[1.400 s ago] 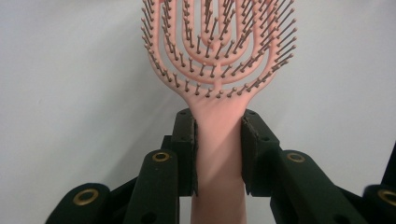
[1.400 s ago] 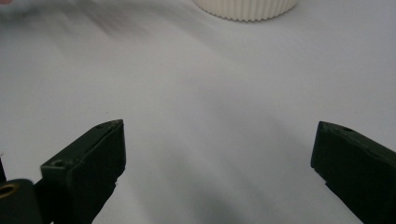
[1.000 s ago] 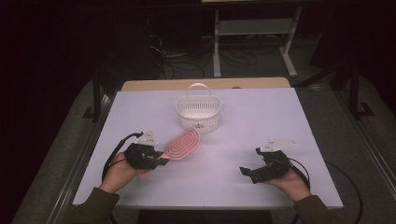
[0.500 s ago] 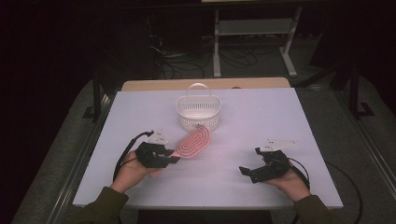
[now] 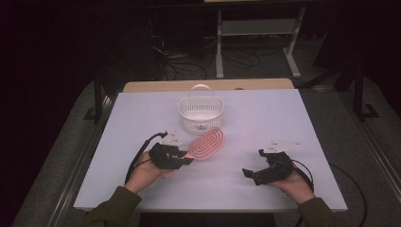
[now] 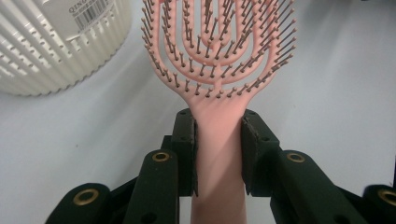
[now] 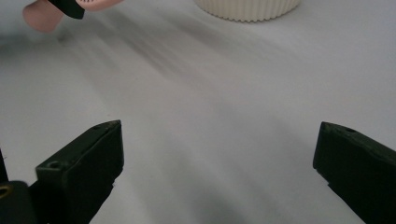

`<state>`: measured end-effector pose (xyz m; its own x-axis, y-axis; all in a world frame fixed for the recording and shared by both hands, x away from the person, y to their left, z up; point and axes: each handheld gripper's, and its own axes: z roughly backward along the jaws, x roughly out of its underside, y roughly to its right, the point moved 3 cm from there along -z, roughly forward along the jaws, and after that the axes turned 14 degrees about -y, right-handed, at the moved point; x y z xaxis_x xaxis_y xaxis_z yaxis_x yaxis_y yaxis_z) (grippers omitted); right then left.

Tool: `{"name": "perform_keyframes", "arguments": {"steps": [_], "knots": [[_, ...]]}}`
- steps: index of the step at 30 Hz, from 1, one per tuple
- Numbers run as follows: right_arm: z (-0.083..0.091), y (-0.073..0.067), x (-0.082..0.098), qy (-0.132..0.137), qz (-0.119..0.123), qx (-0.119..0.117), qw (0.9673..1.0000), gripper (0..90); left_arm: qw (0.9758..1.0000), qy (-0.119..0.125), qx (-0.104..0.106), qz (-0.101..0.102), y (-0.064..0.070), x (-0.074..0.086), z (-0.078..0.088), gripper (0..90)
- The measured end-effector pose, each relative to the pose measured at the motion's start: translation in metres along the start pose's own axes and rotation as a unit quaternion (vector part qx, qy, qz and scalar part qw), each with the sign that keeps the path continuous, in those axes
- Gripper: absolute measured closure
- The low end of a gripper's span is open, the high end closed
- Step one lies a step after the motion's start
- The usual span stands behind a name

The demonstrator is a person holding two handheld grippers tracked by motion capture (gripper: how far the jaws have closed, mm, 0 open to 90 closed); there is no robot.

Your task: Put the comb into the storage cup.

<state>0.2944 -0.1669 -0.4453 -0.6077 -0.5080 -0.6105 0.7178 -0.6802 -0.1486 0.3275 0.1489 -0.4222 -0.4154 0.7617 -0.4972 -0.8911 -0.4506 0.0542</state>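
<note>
A large white table (image 5: pixel 283 118) takes up most of the high view, with a dark floor and cables beyond its far edge. On it, toward twelve o'clock from the table's middle, stands a white slatted plastic basket (image 5: pixel 201 113) with a loop handle raised over it. In the left gripper view the same basket's ribbed wall, bearing a barcode label, sits at ten o'clock.

At about eight o'clock from the table's middle, a hand in an olive sleeve holds the left gripper (image 5: pixel 188 158). Its two black jaws are pinched on the handle of a pink vented hairbrush (image 5: pixel 206 144). The left gripper view shows the pads pressed flat against both sides of the handle just below the brush head, bristles facing the camera. In the high view the oval head of the hairbrush points toward one o'clock from the gripper and lies just beside the basket's near wall, at the basket's six o'clock; whether it touches the basket or the table cannot be told.

At about four o'clock from the table's middle, the other hand holds the right gripper (image 5: pixel 249 174) well apart from the brush. Its jaws are spread wide with nothing between them, only bare table, as the right gripper view shows.
</note>
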Motion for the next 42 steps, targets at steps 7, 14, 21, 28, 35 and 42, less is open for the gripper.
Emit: {"name": "perform_keyframes", "arguments": {"steps": [7,14,21,28,35,42], "knots": [[0.0,0.0,-0.001,0.006,-0.007,-0.002,1.0,0.0,0.9998,0.012,-0.003,-0.016,0.005,-0.009,-0.004,70.2],[-0.005,-0.005,-0.002,-0.005,-0.001,-0.012,0.9999,0.0,0.9992,0.027,-0.011,-0.027,0.007,-0.009,-0.005,70.2],[-0.005,-0.004,-0.006,-0.002,-0.009,-0.021,0.9997,0.0,0.9988,0.038,-0.015,-0.027,0.006,-0.005,-0.002,70.2],[-0.002,-0.005,-0.008,0.004,-0.007,-0.023,0.9997,0.0,0.9984,0.051,-0.018,-0.02,0.005,0.001,0.0,70.1],[0.003,-0.002,-0.013,0.017,-0.016,-0.019,0.9995,0.0,0.9976,0.061,-0.028,-0.018,0.003,0.002,0.005,70.2],[0.004,-0.001,-0.021,0.024,-0.018,-0.017,0.9994,0.0,0.9974,0.063,-0.03,-0.017,0.003,0.003,0.006,70.2]]}}
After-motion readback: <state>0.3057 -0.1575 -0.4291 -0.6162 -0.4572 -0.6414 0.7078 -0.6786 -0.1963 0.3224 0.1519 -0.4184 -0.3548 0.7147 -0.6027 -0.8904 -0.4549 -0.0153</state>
